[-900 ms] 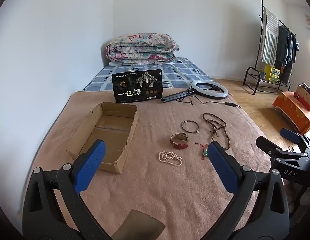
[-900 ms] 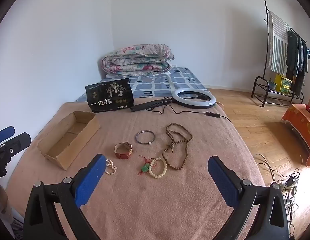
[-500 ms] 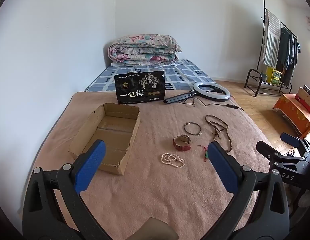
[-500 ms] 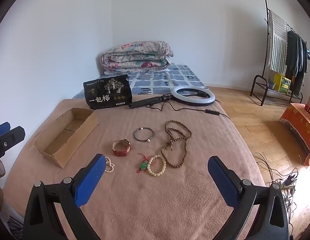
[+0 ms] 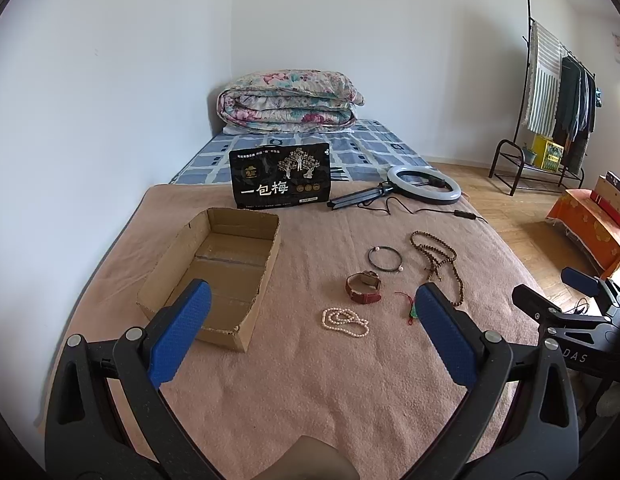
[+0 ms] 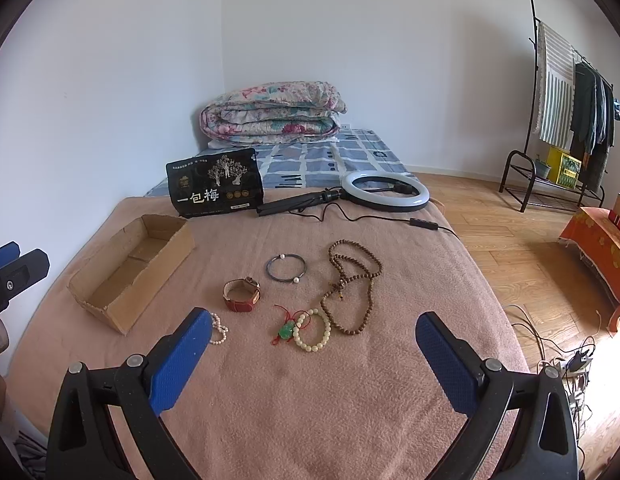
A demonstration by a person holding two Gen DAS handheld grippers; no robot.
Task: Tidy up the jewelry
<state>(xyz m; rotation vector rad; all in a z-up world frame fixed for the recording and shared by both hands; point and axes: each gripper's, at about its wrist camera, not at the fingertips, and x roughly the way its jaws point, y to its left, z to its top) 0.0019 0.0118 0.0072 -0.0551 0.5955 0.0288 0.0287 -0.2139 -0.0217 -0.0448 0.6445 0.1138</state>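
Observation:
Several pieces of jewelry lie on a pink blanket (image 6: 310,400): a red-strap watch (image 6: 242,295), a dark bangle (image 6: 286,267), a brown bead necklace (image 6: 351,286), a cream bead bracelet (image 6: 312,330) with a green pendant (image 6: 286,331), and a pearl string (image 5: 345,321). An empty open cardboard box (image 5: 226,270) sits to their left. My left gripper (image 5: 310,332) is open and empty, short of the box and the pearls. My right gripper (image 6: 311,356) is open and empty, short of the bracelet. The left gripper's right finger hides the cream bracelet in the left wrist view.
A black snack bag (image 6: 216,188) stands behind the box, with a ring light on a folded tripod (image 6: 383,192) and its cable beside it. A folded quilt (image 6: 274,114) lies at the far end. A clothes rack (image 6: 569,100) and an orange-covered stand (image 6: 597,248) are on the right.
Both grippers have drawn back and risen slightly, so the jewelry and the box sit a little farther off. Nothing on the blanket has moved; both grippers stay open.

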